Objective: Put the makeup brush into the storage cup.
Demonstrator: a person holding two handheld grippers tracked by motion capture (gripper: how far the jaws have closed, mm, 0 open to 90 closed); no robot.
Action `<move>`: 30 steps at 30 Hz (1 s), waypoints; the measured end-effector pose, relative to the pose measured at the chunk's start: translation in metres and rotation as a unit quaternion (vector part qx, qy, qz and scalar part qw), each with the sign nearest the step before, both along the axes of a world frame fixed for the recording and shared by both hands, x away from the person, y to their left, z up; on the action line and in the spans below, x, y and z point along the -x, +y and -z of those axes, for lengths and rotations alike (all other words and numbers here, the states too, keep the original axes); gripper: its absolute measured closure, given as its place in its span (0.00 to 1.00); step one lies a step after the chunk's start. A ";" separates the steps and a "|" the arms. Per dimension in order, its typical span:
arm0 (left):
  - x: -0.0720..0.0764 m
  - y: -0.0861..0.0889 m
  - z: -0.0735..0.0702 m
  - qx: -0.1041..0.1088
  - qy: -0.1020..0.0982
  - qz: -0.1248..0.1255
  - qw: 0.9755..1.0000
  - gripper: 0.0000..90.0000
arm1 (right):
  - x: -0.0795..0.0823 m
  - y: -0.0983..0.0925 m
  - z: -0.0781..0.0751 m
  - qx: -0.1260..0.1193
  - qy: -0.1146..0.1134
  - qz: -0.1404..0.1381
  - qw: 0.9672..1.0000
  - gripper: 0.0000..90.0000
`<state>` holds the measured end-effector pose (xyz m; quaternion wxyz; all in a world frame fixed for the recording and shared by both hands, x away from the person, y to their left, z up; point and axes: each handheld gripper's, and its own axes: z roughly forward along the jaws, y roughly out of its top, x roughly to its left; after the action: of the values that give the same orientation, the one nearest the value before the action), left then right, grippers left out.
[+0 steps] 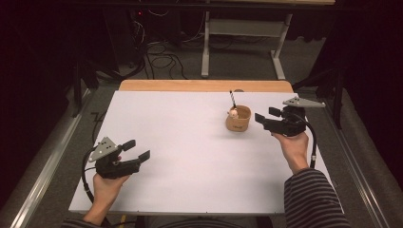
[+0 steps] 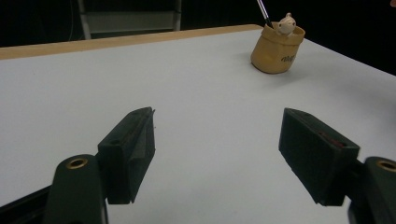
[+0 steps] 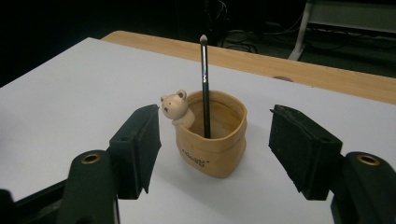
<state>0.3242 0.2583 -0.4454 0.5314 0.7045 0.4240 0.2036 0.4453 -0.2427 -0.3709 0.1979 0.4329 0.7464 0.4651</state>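
the right gripper (image 3: 215, 140) stands spread, just short of the tan pot (image 3: 212, 140) ahead, its brush (image 3: 204, 88) upright inside, likely lining up a grasp.

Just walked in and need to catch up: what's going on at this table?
A person sits at a white table with a two-jaw gripper in each hand. The right gripper is next to a small tan holder with a little bear figure on its rim and a black brush standing upright inside. Its jaws are open on either side of the holder, apart from it. The left gripper sits open near the table's front left, holding nothing.
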 end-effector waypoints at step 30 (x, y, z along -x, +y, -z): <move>0.001 0.000 -0.001 0.007 -0.003 -0.003 1.000 0.31 | 0.037 -0.023 -0.002 -0.034 -0.028 -0.009 0.999 0.34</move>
<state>0.3228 0.2587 -0.4444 0.5366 0.6989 0.4262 0.2048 0.4088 -0.2657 -0.3689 0.1996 0.4193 0.7283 0.5039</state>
